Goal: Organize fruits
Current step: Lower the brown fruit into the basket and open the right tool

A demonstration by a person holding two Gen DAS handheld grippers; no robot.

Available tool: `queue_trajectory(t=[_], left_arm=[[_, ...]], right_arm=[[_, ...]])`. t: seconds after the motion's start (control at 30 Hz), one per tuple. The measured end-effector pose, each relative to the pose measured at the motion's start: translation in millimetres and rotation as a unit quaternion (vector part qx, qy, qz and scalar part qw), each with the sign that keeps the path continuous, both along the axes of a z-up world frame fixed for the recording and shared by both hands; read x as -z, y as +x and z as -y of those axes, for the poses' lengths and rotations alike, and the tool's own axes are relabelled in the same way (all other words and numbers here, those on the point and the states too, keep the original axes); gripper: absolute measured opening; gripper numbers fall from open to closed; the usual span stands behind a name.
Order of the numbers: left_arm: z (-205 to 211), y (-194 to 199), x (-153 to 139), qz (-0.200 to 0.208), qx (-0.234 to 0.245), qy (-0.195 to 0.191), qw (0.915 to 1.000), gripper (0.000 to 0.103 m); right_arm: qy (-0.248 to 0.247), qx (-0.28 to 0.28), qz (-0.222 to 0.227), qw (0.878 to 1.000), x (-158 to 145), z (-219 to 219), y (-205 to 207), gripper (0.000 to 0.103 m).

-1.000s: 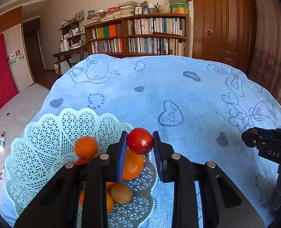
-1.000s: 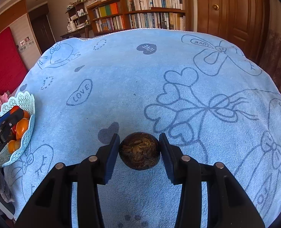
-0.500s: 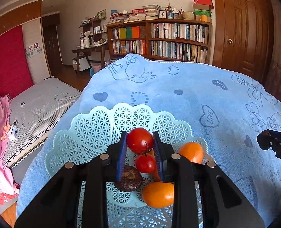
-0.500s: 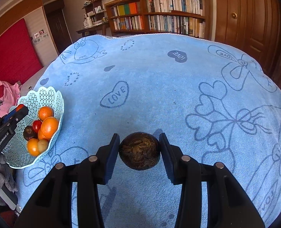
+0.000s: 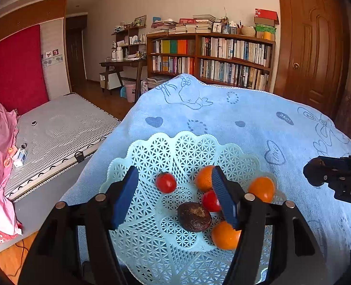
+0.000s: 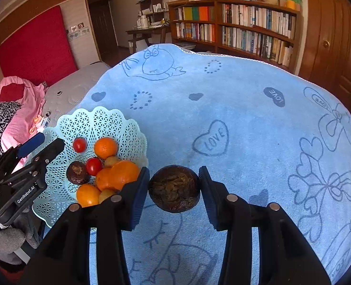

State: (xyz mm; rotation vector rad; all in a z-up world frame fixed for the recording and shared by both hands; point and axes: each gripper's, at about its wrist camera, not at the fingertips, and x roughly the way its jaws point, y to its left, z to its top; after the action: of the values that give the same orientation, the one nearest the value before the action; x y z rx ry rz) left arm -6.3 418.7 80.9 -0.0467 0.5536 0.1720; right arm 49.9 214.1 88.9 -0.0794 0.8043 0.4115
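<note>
My left gripper [image 5: 175,194] hangs over the basket [image 5: 151,152] with its jaws spread wide and nothing between them. A red tomato [image 5: 165,182] lies in the basket at about 11 o'clock from the dark brown fruit [image 5: 194,216] in its middle, with oranges [image 5: 262,188] toward 3 o'clock. My right gripper [image 6: 174,191] pinches a second dark brown fruit [image 6: 174,191] over the blue cloth [image 6: 246,123], with the basket's rim at its 9 o'clock.
</note>
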Motion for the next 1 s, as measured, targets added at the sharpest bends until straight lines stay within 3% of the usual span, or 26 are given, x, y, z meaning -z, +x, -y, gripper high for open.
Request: queue_trajectory(t=[0.23, 0.8, 0.93, 1.0], left_arm=[[-6.8, -14.7, -7.1, 0.027, -0.010, 0.021, 0.9994, 0.095], [-48.7, -37.5, -19.3, 0.055, -0.085, 0.014, 0.9948, 0.100], [-51.1, -37.0, -18.5, 0.051, -0.086, 0.011, 0.9949, 0.100], [-49.2, -36.8, -18.2, 0.050, -0.084, 0.012, 0.9951, 0.100]], right_arm=[[-0.009, -0.031, 0.007, 0.999, -5.7, -35.5, -6.7, 0.043], [-0.009, -0.092, 0.007, 0.996, -1.3, -94.0, -20.2, 0.044], [-0.007, -0.093, 0.012, 0.996, -1.2, -93.9, -23.4, 0.058], [-0.011, -0.088, 0.021, 0.996, -2.5, -91.4, -25.3, 0.060]])
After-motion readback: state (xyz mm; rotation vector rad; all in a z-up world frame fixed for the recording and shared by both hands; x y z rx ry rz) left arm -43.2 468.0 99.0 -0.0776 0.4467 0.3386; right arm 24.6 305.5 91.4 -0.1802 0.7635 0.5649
